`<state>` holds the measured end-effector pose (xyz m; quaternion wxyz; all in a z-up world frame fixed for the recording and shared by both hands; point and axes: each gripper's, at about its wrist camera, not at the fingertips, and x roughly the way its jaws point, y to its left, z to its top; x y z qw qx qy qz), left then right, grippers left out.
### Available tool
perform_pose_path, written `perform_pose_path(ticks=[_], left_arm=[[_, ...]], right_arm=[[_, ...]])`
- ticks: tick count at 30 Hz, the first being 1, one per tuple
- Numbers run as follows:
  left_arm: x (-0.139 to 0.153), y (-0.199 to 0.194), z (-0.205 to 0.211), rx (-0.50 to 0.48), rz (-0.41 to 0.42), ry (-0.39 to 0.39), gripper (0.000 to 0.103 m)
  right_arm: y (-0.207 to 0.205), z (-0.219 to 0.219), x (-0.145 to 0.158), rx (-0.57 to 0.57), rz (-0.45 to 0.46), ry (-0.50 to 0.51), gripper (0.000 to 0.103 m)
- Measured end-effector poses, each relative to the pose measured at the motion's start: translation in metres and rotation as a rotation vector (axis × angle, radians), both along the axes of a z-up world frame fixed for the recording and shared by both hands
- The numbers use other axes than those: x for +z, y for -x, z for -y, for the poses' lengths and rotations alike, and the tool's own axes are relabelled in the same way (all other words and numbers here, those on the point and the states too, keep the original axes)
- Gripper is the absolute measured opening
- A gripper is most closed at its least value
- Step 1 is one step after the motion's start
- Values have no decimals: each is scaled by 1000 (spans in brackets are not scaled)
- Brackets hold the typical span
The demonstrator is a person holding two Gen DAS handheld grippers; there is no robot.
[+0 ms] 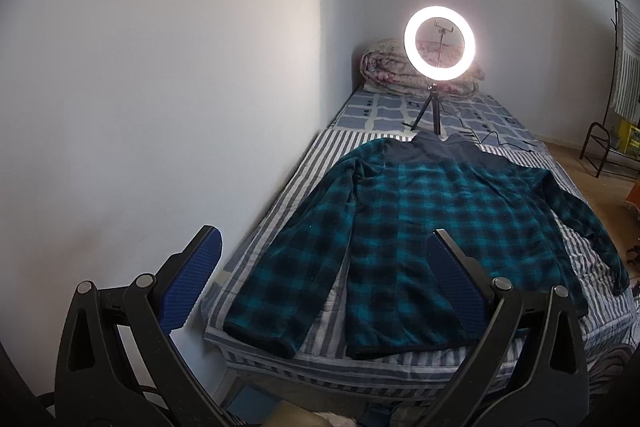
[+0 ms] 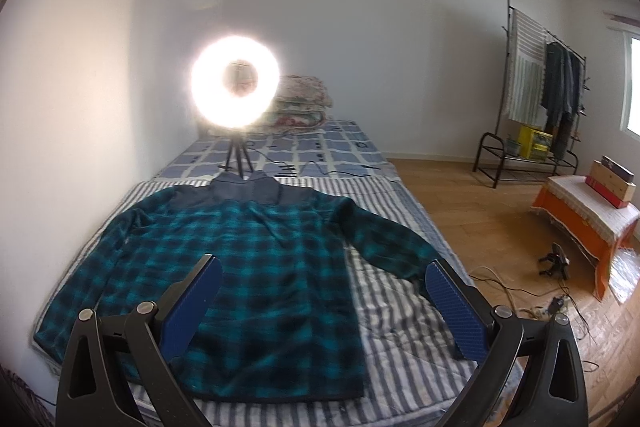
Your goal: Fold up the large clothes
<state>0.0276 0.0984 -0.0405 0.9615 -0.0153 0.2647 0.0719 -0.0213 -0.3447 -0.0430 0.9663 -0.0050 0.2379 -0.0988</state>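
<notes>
- While we hold both grippers above the near end of the bed (image 1: 256, 239), the teal plaid fleece jacket (image 1: 420, 227) lies spread flat on the striped sheet (image 2: 400, 291), collar toward the far end, hem toward us.
- Our left gripper (image 1: 324, 241) hangs in the air with its jaws spread wide, nothing between the blue ribbed pads (image 1: 192, 279); it points along the bed from the wall side, one pad over the wall gap, the other over the jacket's lower body.
- Our right gripper (image 2: 324, 267) is likewise wide apart and empty, tilted down toward the jacket; its left pad sits over the jacket's front, its right pad over the cuff of the right sleeve (image 2: 384, 239).
- Neither gripper touches the cloth.
- Both sleeves angle outward and down from the shoulders; the left sleeve (image 1: 288, 255) reaches the bed's near corner by the wall.
- Beyond the collar, a lit ring light (image 1: 439, 43) stands on a small tripod (image 1: 430, 113) on the checked bedcover (image 2: 320, 155), and a folded quilt (image 2: 304, 103) sits at the far end behind it.
- Off to the right stand a clothes rack (image 2: 544, 95) with hanging garments and an orange-draped bench (image 2: 580, 223) on the wooden floor (image 2: 480, 211).
</notes>
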Motion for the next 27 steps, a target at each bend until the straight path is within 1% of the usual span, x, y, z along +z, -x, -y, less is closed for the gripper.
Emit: perform_pose_path(ticks=[2,4,5,6,9,11,12,13,14,15,16,17,18,20,22,24,25,26,27], left_arm=[[-8,-5,-14,13,-22,5,103],[-17,-10,-26,2,-39,31,102],[-23,-13,-34,8,-61,47,100],[-29,-18,-42,14,-82,65,95],[-43,-26,-63,19,-122,129,90],[-56,-32,-77,28,-162,182,86],[-62,-35,-84,32,-179,207,79],[-66,-36,-89,33,-190,222,76],[-73,-38,-96,42,-208,247,75],[-81,-39,-102,51,-226,277,72],[-85,-40,-106,57,-235,291,65],[-91,-42,-111,69,-250,303,62],[-97,-42,-115,84,-261,314,60],[-105,-41,-121,105,-271,337,59],[-114,-41,-126,123,-283,354,59],[-124,-40,-131,146,-306,356,59],[-127,-39,-133,152,-310,359,59],[-129,-37,-135,158,-312,359,59],[-130,-34,-136,164,-310,357,59]], right_arm=[[-10,-10,-4,41,5,-4,103],[-19,-20,-7,93,22,-21,103],[-23,-25,-9,115,30,-29,103],[-28,-30,-11,138,34,-31,103],[-49,-48,-19,219,12,-35,102],[-60,-57,-25,269,1,-49,100],[-69,-63,-29,304,-10,-67,99],[-76,-65,-33,324,-28,-81,97],[-81,-70,-37,343,-44,-95,92],[-91,-74,-43,378,-77,-124,89],[-95,-78,-47,410,-102,-153,83],[-100,-82,-51,439,-120,-179,79],[-106,-87,-56,472,-142,-208,77],[-119,-101,-65,524,-188,-240,71],[-133,-120,-74,584,-234,-253,68],[-145,-142,-81,639,-271,-254,67],[-148,-154,-83,665,-291,-256,64],[-153,-167,-87,701,-316,-265,57],[-156,-182,-92,743,-347,-278,54]])
